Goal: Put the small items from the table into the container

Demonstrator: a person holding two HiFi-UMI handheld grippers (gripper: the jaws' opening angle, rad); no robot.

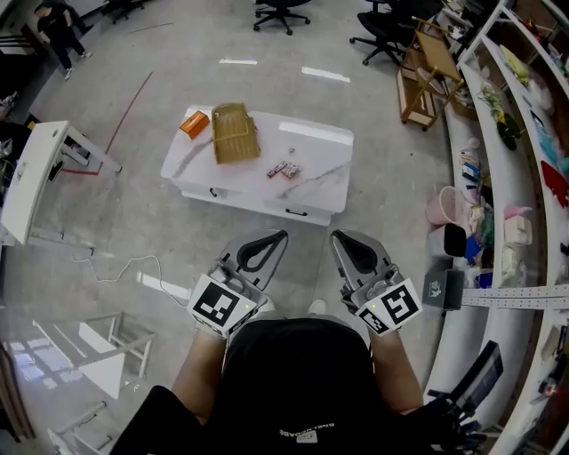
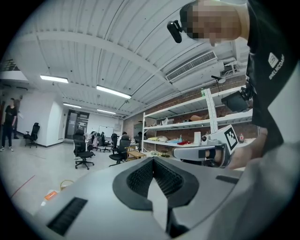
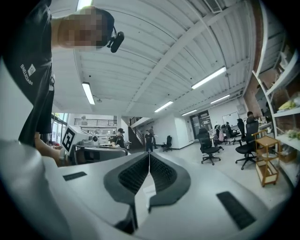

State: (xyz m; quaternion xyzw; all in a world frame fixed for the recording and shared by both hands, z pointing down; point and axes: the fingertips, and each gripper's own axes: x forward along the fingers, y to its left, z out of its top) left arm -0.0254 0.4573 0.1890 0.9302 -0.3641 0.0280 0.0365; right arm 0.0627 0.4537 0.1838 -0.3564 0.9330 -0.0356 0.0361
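A low white table (image 1: 316, 142) stands a few steps ahead on the grey floor. On it lie a woven wicker container (image 1: 235, 132), an orange packet (image 1: 194, 123) at its left, and a few small items (image 1: 283, 169) near the middle. I hold both grippers close to my body, well short of the table. My left gripper (image 1: 277, 236) is shut with nothing in it, its jaws meeting at the tip (image 2: 152, 160). My right gripper (image 1: 340, 236) is likewise shut and empty, jaws touching (image 3: 149, 153). Each gripper view shows the other gripper beside it.
A white folded table (image 1: 36, 178) stands at the left, with a cable (image 1: 124, 267) on the floor. Shelves with clutter (image 1: 516, 178) run along the right. A wooden cart (image 1: 425, 75) and office chairs (image 1: 280, 13) stand farther back. White frames (image 1: 98, 351) lie at the lower left.
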